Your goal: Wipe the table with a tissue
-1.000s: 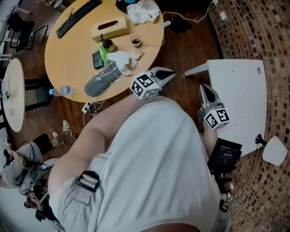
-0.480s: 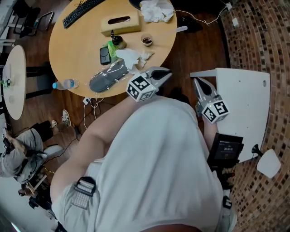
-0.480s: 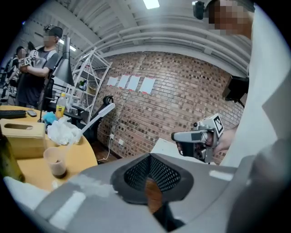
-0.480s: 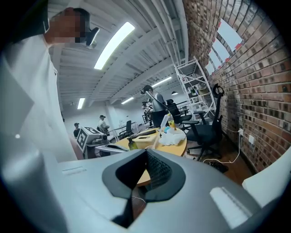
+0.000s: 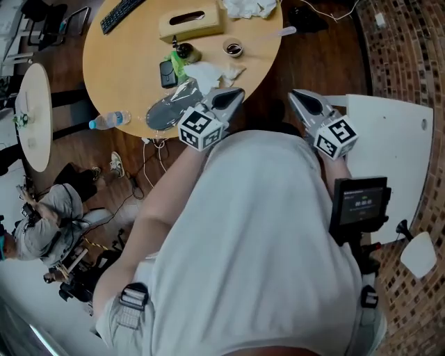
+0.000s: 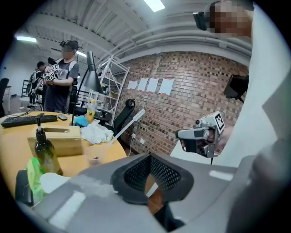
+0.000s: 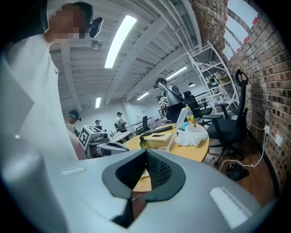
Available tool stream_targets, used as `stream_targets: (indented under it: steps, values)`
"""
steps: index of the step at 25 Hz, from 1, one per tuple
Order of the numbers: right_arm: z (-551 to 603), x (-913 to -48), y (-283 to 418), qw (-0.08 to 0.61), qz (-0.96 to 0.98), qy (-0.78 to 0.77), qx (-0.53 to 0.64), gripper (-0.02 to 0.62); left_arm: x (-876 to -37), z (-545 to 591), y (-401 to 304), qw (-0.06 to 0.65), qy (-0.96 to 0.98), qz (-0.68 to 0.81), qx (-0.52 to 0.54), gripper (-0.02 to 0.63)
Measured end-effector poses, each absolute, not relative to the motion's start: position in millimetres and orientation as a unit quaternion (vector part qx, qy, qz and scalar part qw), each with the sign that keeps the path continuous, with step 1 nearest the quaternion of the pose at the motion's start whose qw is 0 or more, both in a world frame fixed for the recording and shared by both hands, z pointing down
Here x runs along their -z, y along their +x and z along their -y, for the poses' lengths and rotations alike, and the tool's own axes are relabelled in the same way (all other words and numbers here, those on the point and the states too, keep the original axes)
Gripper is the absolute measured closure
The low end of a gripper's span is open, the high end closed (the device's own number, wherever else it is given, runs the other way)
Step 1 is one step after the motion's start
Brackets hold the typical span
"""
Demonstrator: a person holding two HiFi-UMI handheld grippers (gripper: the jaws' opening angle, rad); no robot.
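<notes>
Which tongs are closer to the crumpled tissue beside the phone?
Left. The left tongs point at the tissue from the table edge; the right tongs sit off the table, over floor.

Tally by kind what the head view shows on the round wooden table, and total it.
Keyboard: 1
Tissue box: 1
Dark bottle: 1
Cup: 1
Phone: 1
Green packet: 1
Grey pouch: 1
White stick: 1
Tissue heaps: 2
Total: 10

A white shirt; the grey left tool (image 5: pixel 235 93) and right tool (image 5: pixel 296 96) bear black-and-white marker cubes.
</notes>
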State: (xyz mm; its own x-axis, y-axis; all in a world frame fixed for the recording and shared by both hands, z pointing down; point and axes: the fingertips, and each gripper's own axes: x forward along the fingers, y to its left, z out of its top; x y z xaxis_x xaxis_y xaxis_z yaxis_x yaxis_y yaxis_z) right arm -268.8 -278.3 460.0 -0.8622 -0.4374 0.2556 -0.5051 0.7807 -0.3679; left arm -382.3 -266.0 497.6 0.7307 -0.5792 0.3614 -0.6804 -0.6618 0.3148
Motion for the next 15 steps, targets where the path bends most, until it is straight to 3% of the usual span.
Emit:
stream_targets:
  steps: [15]
  values:
    - [323, -473, -309, 0.105, 0.954, 0.172, -0.224, 0.588, -493, 296, -469, 0.201, 0.857, 0.449, -0.156, 0.601]
